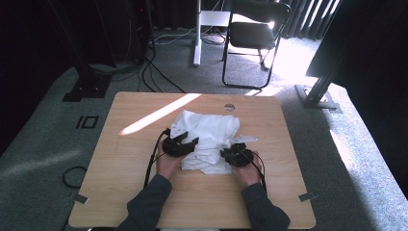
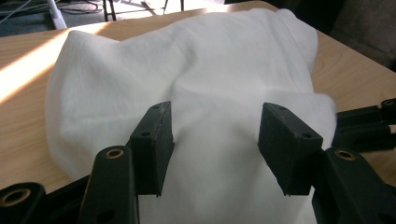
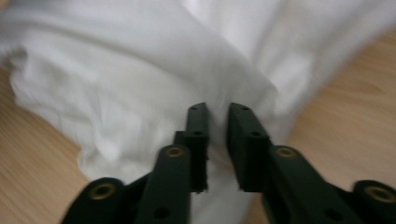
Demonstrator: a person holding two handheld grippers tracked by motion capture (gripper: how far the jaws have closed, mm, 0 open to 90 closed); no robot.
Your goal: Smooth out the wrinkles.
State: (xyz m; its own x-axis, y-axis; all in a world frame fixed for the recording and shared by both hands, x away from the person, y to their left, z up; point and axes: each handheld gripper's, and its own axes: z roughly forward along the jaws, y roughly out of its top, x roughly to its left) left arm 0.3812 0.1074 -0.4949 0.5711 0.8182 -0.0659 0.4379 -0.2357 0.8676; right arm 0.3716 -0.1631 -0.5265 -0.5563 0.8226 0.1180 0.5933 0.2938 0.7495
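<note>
Dark sleeves and two hands enter from the bottom edge of the high view, each carrying a black gripper onto the near edge of a white cloth (image 1: 209, 137), which lies loosely folded at the centre of the frame on a wooden table (image 1: 120, 159). In the left gripper view, the left gripper (image 2: 215, 133) stands with its jaws wide apart over the smooth upper layer of cloth, and nothing is pinched between the pads. In the right gripper view, the right gripper (image 3: 218, 126) has its jaws drawn narrow on a raised ridge of fabric; a thin fold sits between the pads, so it appears to hold the cloth. The step in hand is judged to be gripping the near edge for a fold or a smoothing pull. To do it well, the left jaws should gather a comparable fold before closing, and both hands should then travel together to keep the layers even. Beyond the table, at upper centre, stands a black chair (image 1: 255, 33) on grey carpet (image 1: 43, 144).
</note>
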